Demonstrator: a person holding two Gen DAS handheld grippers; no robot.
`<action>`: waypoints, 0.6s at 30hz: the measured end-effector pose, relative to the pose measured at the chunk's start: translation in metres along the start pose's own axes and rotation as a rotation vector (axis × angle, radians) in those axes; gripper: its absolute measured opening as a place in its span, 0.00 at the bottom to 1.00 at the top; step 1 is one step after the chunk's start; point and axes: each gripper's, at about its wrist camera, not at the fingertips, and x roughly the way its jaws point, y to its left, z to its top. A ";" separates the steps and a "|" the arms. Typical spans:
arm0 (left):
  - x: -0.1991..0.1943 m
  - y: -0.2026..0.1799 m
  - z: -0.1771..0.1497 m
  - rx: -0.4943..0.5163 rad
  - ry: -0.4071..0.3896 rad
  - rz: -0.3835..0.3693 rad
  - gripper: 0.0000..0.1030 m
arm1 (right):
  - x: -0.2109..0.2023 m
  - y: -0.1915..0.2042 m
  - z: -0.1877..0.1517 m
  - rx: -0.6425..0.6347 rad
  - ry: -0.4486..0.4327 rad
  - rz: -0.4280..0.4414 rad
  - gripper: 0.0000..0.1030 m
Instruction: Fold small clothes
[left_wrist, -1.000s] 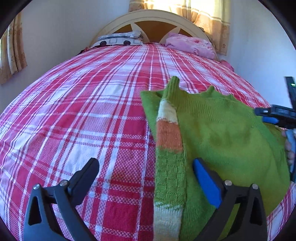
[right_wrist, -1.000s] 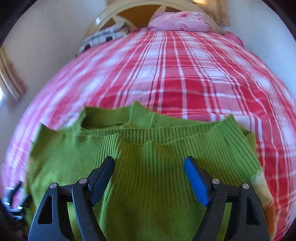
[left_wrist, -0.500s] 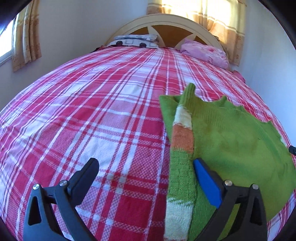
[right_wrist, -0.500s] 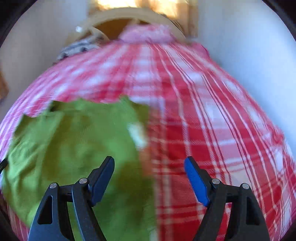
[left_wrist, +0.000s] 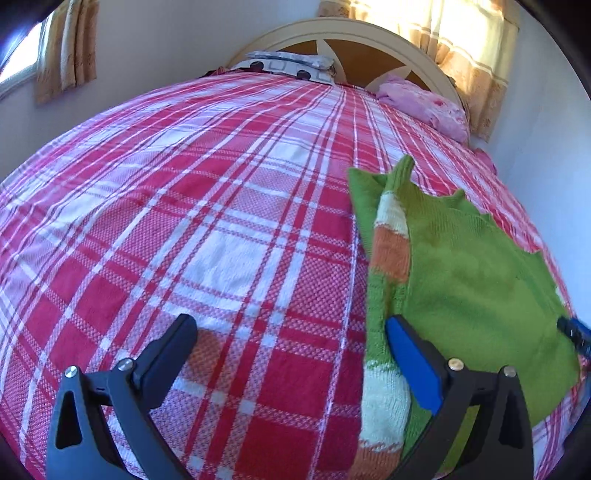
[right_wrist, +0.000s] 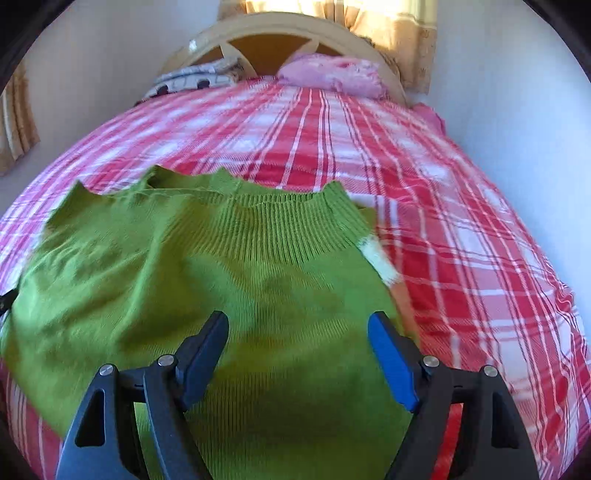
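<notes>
A small green knitted sweater (left_wrist: 476, 280) lies flat on the red and white checked bedspread (left_wrist: 207, 229). Its sleeve (left_wrist: 388, 280), striped green, white and orange, is folded over the sweater's left edge. My left gripper (left_wrist: 291, 350) is open and empty, low over the bedspread just left of the sleeve. In the right wrist view the sweater (right_wrist: 207, 288) fills the lower left, ribbed hem (right_wrist: 291, 225) away from me. My right gripper (right_wrist: 297, 339) is open and empty above the sweater's body. A dark tip of the right gripper (left_wrist: 572, 332) shows at the left view's right edge.
The bed's cream headboard (left_wrist: 332, 33) stands at the far end with a patterned pillow (left_wrist: 288, 64) and a pink bundle (left_wrist: 424, 103). A white wall (left_wrist: 554, 147) runs close along the bed's right side. Curtains (left_wrist: 469, 40) hang behind the headboard.
My right gripper swung right off the sweater, then came back over its body. My left gripper turned slightly left, so the sweater sits further right in its view. The sweater has not moved.
</notes>
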 end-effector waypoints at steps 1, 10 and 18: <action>0.000 -0.002 0.000 0.007 0.001 0.008 1.00 | 0.004 -0.003 -0.006 -0.014 0.018 -0.016 0.77; -0.018 0.008 -0.005 0.020 0.003 -0.024 1.00 | -0.032 0.000 -0.010 0.002 -0.002 0.090 0.79; -0.032 0.036 0.004 0.026 -0.026 -0.060 1.00 | -0.095 0.133 -0.032 -0.335 -0.119 0.242 0.79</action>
